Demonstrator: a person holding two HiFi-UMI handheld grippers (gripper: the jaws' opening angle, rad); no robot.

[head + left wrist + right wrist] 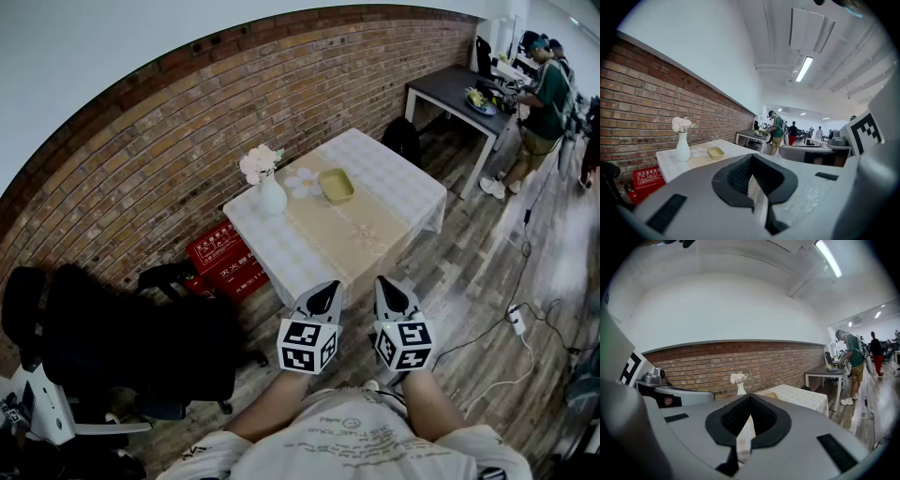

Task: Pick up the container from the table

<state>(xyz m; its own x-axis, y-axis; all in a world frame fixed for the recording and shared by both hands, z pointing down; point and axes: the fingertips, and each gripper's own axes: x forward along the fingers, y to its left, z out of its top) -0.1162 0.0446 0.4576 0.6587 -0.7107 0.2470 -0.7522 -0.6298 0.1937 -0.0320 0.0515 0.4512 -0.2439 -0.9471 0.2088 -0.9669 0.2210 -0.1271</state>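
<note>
A shallow yellow-green container (336, 186) lies on the beige runner of a table with a white checked cloth (412, 192), near its far side. The left gripper view shows this container (715, 152) to the right of a white vase. In the right gripper view only a sliver of the container (771, 395) shows above the jaws. My left gripper (324, 297) and right gripper (388, 292) are held side by side close to my body, short of the table's near edge. Both are shut with nothing in them, left gripper (752, 162) and right gripper (750, 400) alike.
A white vase of pale flowers (270, 195) stands left of the container, with white coasters beside it. Red boxes (223, 253) sit under the table and a black office chair (141, 337) stands at my left. A person (547, 94) works at a dark table (455, 86); a cable (516, 321) crosses the floor.
</note>
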